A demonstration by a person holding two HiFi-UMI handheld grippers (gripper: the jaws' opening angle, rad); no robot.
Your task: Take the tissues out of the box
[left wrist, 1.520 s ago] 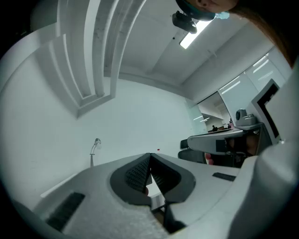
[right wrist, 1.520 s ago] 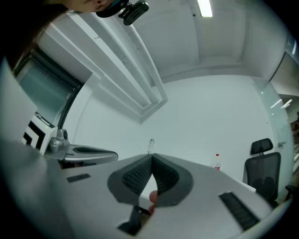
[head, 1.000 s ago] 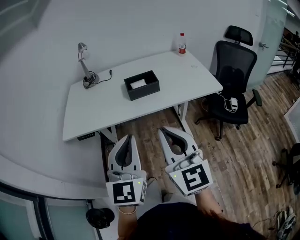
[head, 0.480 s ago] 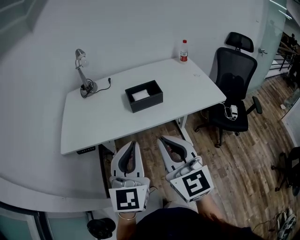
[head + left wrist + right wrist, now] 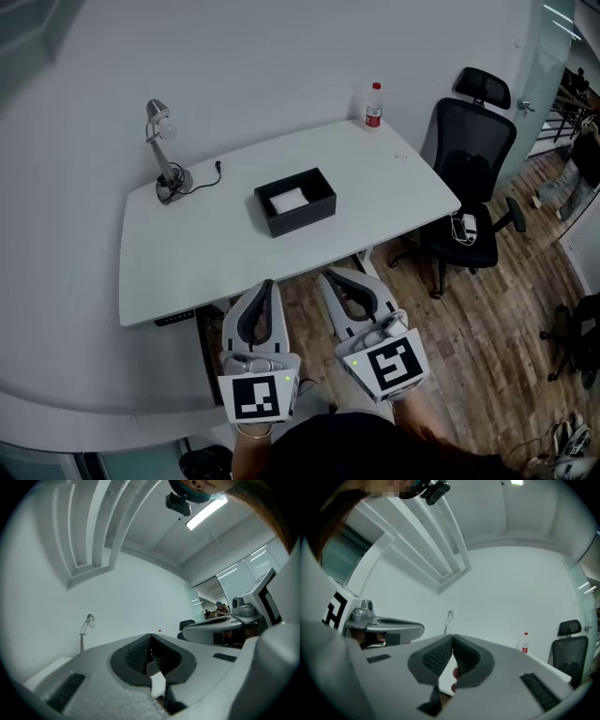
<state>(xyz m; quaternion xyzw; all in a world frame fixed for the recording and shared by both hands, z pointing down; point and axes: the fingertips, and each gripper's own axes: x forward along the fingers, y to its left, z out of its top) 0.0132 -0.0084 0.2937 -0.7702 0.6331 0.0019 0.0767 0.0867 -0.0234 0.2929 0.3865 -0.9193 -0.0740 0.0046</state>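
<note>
"So, where are you in the job?"

"Right at the start, I'd say, on the approach. No tissue lies on the table (image 5: 206, 253) yet. The tissues (image 5: 287, 199) show as a white stack inside the box (image 5: 319, 208), which is open at the top."

"And your tongs?"

"Both clenched on nothing. My left gripper (image 5: 266, 284) has its jaws met at the tips, with only air in the gap behind them, and my right gripper (image 5: 329, 276) is the same. I hold them side by side, roughly level, pointing toward the table."

"How far off is the box?"

"Well apart. My tips hang over the wooden floor (image 5: 469, 328), just short of the table's near edge. The box sits about mid-table beyond that edge, ahead of the pair and roughly between their two lines. A lamp (image 5: 173, 178) stands at the far left corner and a bottle (image 5: 374, 105) at the far right. Both are well away from the box, so I doubt either gets in my way."

"What does the next move ask of you?"

"I reckon I must carry the tongs over the edge to above the box and let one pair of jaws part. Then I tip it down and pinch the top tissue from above, not from the side. The box looks light, so the other gripper may have to steady a wall, or the whole thing could lift with the tissue."
</note>
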